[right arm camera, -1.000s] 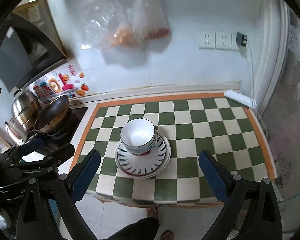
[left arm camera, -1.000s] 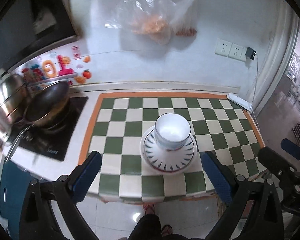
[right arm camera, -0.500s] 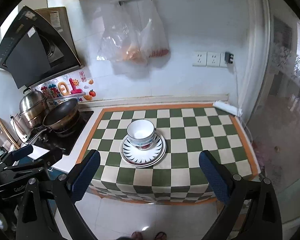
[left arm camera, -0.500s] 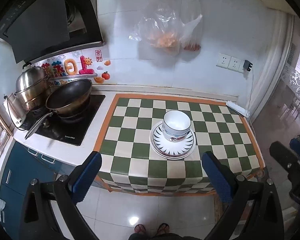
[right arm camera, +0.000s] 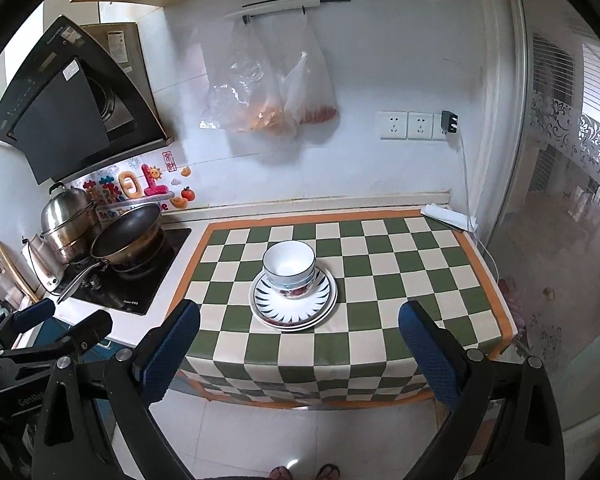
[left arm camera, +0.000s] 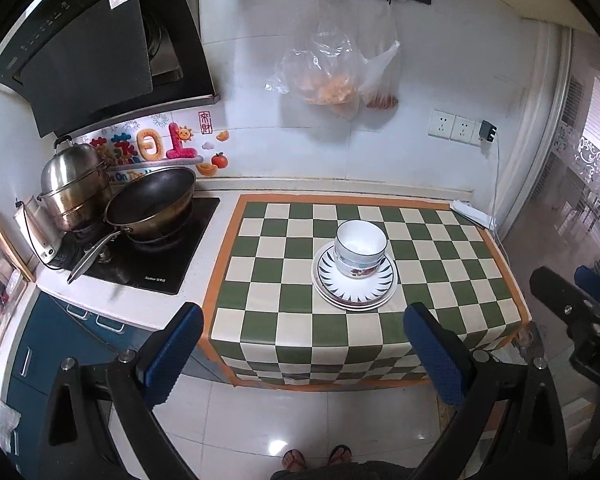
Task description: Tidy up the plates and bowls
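Black-framed tool [left arm camera: 303, 354] with blue textured pads [left arm camera: 174, 354], silver screws.

I see a white tiled wall [left arm camera: 260, 80], range hood [left arm camera: 96, 52] far left, glossy floor [left arm camera: 280, 420] nearest.

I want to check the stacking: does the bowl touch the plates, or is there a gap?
Touching. In the right wrist view the bowl sits with its base directly on the top plate of the plates, no gap visible.

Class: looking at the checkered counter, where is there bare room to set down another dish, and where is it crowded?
Bare squares lie right of the stacked plates and bowls, toward the power strip, and along the checkered cloth's front edge. The stove side is crowded: wok, steel pot.
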`<action>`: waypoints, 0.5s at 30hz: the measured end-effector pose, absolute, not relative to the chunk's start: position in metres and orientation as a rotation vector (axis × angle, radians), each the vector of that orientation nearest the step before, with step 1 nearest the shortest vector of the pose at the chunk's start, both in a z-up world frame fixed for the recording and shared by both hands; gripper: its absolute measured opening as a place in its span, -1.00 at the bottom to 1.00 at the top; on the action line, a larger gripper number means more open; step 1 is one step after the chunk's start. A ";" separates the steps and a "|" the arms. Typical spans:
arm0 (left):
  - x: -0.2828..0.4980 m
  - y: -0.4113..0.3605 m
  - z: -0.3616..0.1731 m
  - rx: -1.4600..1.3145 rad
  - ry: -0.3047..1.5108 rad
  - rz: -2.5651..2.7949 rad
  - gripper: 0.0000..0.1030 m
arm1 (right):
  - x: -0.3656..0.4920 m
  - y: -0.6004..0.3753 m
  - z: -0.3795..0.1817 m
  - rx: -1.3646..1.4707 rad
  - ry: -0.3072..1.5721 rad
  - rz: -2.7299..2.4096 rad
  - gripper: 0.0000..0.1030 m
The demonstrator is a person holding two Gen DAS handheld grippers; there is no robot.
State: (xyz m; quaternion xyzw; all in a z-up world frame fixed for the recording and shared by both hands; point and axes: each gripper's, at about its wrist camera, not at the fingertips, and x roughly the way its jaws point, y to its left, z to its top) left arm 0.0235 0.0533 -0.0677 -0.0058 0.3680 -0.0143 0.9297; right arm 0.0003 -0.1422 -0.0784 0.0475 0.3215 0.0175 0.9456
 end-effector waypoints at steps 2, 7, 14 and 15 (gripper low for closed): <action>0.022 0.055 -0.068 -0.015 0.757 -0.031 0.99 | 0.000 -0.139 -0.079 0.092 0.657 0.035 0.97; 0.021 0.060 -0.066 -0.031 0.766 -0.040 0.99 | 0.000 -0.135 -0.080 0.095 0.659 0.039 0.97; 0.022 0.064 -0.066 -0.041 0.763 -0.036 0.99 | 0.000 -0.124 -0.083 0.079 0.674 0.043 0.97; 0.022 0.064 -0.065 -0.039 0.761 -0.036 0.99 | 0.001 -0.124 -0.083 0.080 0.676 0.043 0.97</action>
